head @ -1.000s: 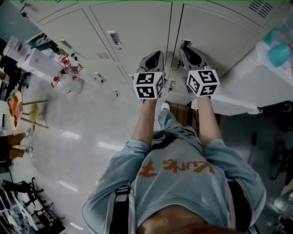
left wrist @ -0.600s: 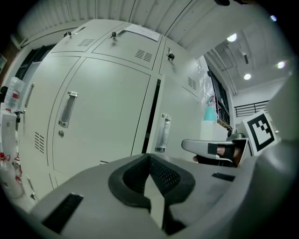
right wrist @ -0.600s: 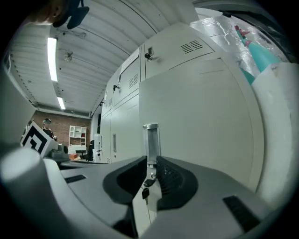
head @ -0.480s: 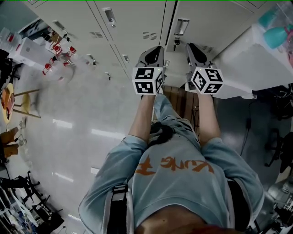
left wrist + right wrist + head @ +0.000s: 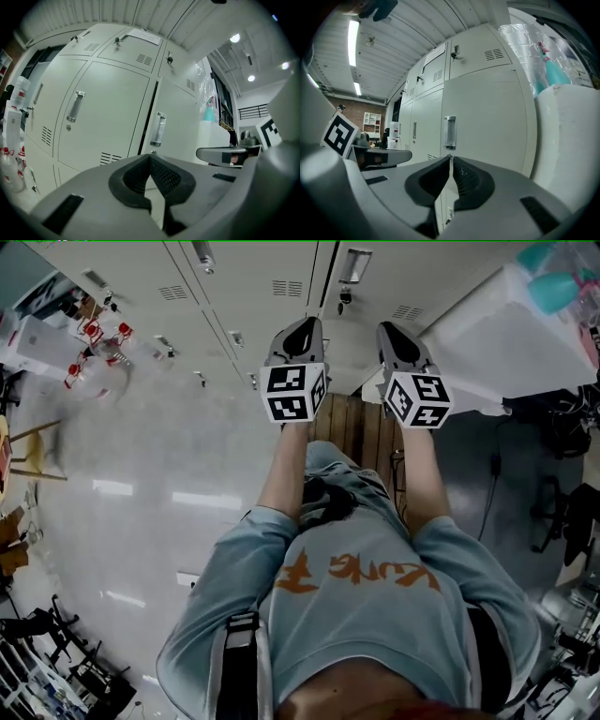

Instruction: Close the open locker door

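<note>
Lockers [image 5: 272, 268]: a bank of pale grey metal doors with vent slots, filling the space ahead of both pairs of fingers.
Floor [image 5: 141, 456]: glossy and pale, spreading out to the left of the left fingers.
Person [image 5: 375, 615]: seen from above in a light blue top with orange print, both forearms stretched forward side by side.
Bench [image 5: 497, 343]: white, just to the right of the right fingers, standing against the lockers.
Locker door [image 5: 487, 122]: straight ahead of the right fingers and apart from them; it looks shut, flush with the doors beside it.
Wooden slats [image 5: 356, 427]: brown boards lying below and between the two grippers.
Left gripper [image 5: 150, 157]: grey, with a marker cube at its back; its fingers [image 5: 166, 176] are pressed together at the tips with nothing between them.
Right gripper [image 5: 450, 157]: level with the left one; its fingers [image 5: 466, 180] are closing, the tips already touching, with nothing between them.
Handle [image 5: 449, 132]: a recessed metal pull on the door, just above the right fingertips in the right gripper view.
Bottle [image 5: 558, 292]: teal, on the bench, well to the right of the right fingers.
</note>
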The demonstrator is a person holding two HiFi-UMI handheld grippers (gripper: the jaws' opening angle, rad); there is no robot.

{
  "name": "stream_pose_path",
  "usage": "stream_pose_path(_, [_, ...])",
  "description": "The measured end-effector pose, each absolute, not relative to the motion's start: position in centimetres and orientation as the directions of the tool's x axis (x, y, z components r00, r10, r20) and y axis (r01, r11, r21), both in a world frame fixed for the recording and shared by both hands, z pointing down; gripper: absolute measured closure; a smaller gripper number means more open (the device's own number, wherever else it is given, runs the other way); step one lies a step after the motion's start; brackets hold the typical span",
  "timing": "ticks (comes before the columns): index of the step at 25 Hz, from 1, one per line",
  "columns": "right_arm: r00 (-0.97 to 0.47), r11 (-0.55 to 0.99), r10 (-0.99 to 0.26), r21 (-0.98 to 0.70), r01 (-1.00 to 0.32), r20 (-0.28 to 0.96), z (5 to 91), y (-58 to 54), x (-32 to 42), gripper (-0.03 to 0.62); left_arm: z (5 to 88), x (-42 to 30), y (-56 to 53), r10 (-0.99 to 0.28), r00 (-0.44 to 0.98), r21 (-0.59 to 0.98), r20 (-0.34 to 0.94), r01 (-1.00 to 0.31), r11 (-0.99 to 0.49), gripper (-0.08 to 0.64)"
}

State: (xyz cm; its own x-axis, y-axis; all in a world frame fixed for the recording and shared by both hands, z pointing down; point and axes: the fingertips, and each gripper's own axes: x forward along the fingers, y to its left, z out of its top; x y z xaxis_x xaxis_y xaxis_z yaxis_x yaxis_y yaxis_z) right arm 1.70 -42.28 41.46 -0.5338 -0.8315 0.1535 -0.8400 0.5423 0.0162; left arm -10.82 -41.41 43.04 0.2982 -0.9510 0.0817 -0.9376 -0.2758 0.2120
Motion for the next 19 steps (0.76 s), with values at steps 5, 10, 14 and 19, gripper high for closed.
stream_pose_path(5, [-0.473, 0.480, -0.866, 0.007, -0.877, 0.163, 41.9, -42.8, 5.3, 0.546, 43.9, -8.7, -42.0, -0.941, 0.326, 0.218, 0.086, -0.928, -0.302, 0.541])
stream_pose_path(10, [-0.458, 0.462, -0.876, -0.014, -0.887, 0.147, 42.4, -43.0, 5.7, 0.547, 44.7, -9.4, -41.9, -0.941, 0.319, 0.211, 0.109, -0.933, -0.292, 0.541])
stream_pose_path(14, [-0.480, 0.486, -0.864, -0.002, -0.874, 0.153, 43.0, -42.4, 4.8, 0.546, 46.0, -10.2, -41.8, -0.946, 0.296, 0.233, 0.129, -0.937, -0.261, 0.541])
stream_pose_path(19, [-0.484, 0.490, -0.863, 0.005, -0.872, 0.146, 42.7, -42.7, 5.2, 0.546, 45.7, -9.0, -42.6, -0.942, 0.313, 0.218, 0.120, -0.934, -0.283, 0.541])
